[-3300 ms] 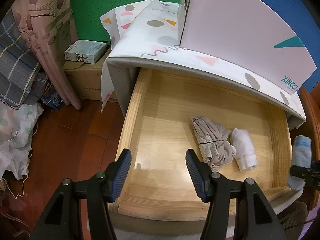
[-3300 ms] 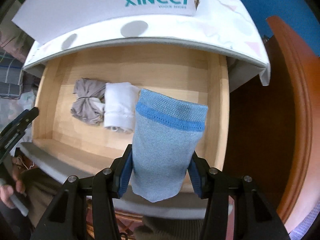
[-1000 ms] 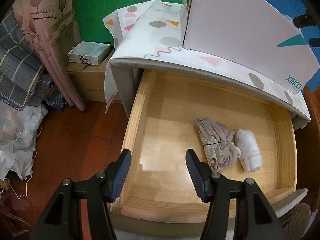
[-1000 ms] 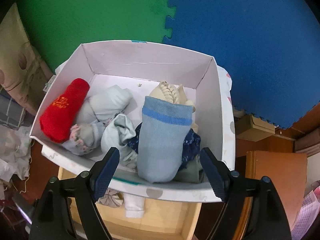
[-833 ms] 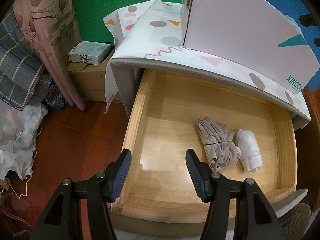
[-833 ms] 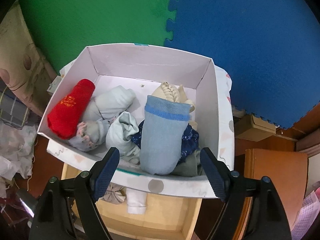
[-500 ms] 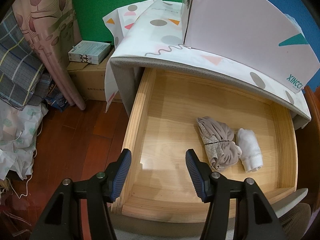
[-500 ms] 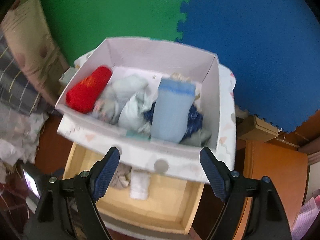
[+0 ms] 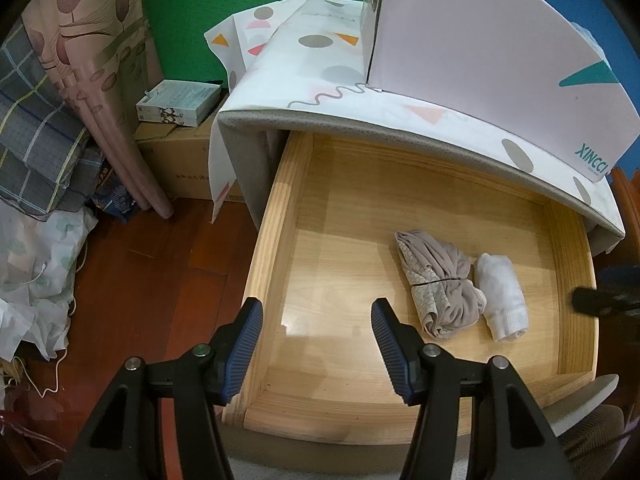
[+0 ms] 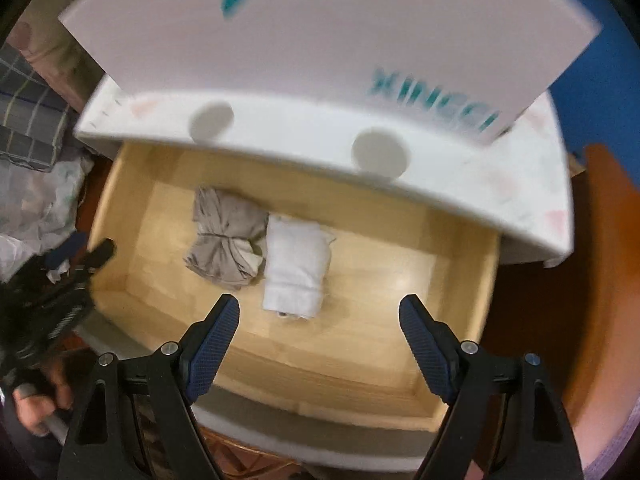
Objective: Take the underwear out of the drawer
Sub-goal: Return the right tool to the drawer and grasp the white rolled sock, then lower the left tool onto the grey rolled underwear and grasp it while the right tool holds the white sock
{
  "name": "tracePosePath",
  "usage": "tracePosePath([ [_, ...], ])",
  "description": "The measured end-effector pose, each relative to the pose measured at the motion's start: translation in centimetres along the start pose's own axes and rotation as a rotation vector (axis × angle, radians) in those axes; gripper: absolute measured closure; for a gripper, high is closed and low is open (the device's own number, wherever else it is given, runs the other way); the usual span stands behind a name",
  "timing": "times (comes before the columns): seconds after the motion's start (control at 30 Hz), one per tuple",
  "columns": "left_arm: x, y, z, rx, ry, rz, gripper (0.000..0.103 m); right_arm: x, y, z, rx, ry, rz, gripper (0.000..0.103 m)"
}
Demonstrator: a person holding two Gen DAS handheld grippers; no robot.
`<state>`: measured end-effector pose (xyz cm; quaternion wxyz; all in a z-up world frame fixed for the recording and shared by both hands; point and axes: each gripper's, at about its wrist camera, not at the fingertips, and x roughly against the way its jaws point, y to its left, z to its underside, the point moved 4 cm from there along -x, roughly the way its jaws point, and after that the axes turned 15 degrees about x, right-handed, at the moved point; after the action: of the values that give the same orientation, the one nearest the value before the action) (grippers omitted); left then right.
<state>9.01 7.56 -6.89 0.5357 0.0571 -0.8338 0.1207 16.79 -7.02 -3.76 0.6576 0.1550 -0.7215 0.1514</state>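
Right gripper (image 10: 319, 320): nearest thing in its own view; jaws spread wide, nothing between them, poised above the front part of the drawer. View is motion-blurred.
Left gripper (image 9: 316, 324): jaws apart, empty, hovering over the drawer's front-left corner, well apart from the clothes.
Drawer (image 9: 280, 216): pale wood, pulled out; floor bare except for two bundles in its right half.
White roll (image 10: 295, 265): rolled underwear, lying flat on the drawer floor just ahead of the right gripper, a little left of its centre line. Also seen from the left wrist (image 9: 502, 295).
Beige bundle (image 10: 226, 240): bunched underwear with a thin band round its middle, touching the white roll on its left side; left-wrist view (image 9: 438, 282).
Handling (judgement): both pieces look light, soft and limp; they should squash under the pads rather than slip, and nothing here is fragile. A roll may unfurl if pinched by one end.
Hold point (judgement): across the middle of the white roll, jaws straddling its short width; for the beige one, at the banded waist.
Risk (judgement): since the two touch, a wide bite could snag both.
Box (image 9: 472, 64): white carton printed XINCCI, standing on the cabinet top behind the drawer.
Cloth (image 9: 320, 64): patterned cover under the box, hanging over the cabinet's left side.
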Motion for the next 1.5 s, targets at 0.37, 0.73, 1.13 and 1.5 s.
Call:
tracePosePath([
  [0.37, 0.1, 0.0, -0.2, 0.001, 0.007, 0.01, 0.045, -7.2, 1.1, -1.4, -0.025, 0.04, -0.006, 0.032],
  [0.73, 0.0, -0.1, -0.1, -0.003, 0.012, 0.01, 0.045, -10.6, 1.5, -1.1, -0.006, 0.095, -0.003, 0.035],
  [1.13, -0.3, -0.3, -0.2, -0.003, 0.017, 0.001, 0.045, -11.5, 0.6, 0.1, -0.006, 0.141, 0.007, 0.051],
  [1.5, -0.6, -0.2, -0.2, -0.007, 0.017, -0.009, 0.045, -11.4, -3.5, 4.8, -0.127, 0.197, 0.031, 0.052],
])
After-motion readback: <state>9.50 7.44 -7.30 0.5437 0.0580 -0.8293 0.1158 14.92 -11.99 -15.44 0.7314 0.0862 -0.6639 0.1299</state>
